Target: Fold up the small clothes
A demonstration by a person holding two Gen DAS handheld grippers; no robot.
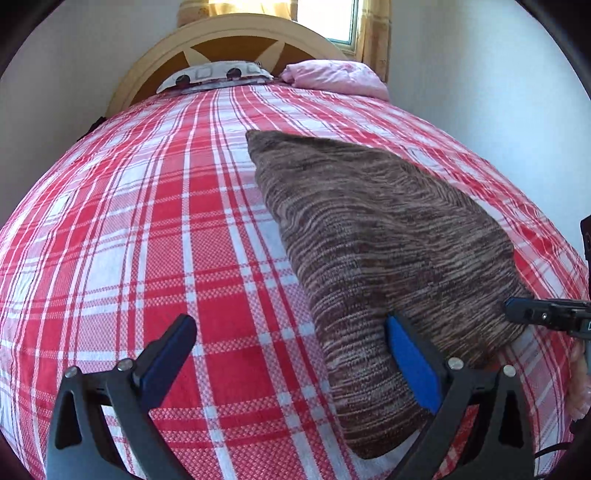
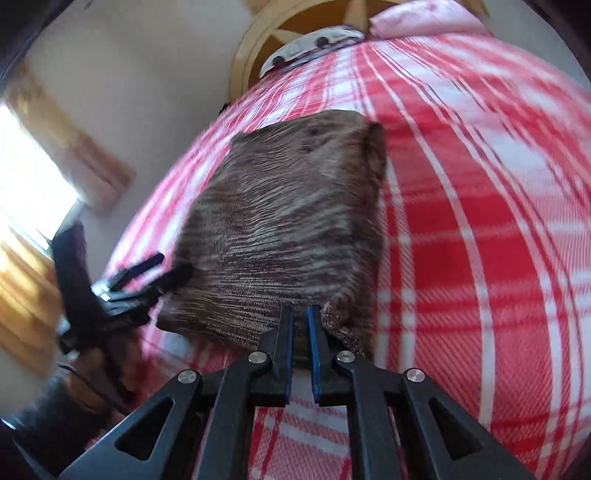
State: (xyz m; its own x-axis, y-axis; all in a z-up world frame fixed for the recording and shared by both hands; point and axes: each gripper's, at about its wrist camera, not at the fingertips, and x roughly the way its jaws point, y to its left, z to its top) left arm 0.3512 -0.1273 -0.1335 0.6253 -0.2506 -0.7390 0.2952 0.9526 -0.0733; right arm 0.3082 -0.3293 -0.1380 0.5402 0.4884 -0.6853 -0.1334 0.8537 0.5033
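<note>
The brown and beige striped knitted garment [image 1: 373, 254] lies folded into a rough rectangle on the red and white checked bedsheet [image 1: 155, 229], towards the right half of the bed as the left wrist view shows it; its far corner points towards the headboard.

The left gripper [image 1: 291, 347] has its two blue-padded fingers [image 1: 412, 365] spread wide apart; the right-hand finger rests over the near edge of the garment, the other stands over bare sheet, and nothing is clamped between them.

The right gripper [image 2: 300, 321] has its jaws drawn nearly together at the garment's near edge; a thin fold of the knit appears to be pinched between the pads, though motion blur in the right wrist view leaves this uncertain; the corner of fabric just right of the fingers is bunched and slightly raised.

At the head of the bed stand a cream and brown wooden headboard [image 1: 236, 37], a white patterned pillow [image 1: 214, 74] and a crumpled pink cloth [image 1: 332, 77]; a curtained window [image 1: 325, 22] lies behind.
</note>
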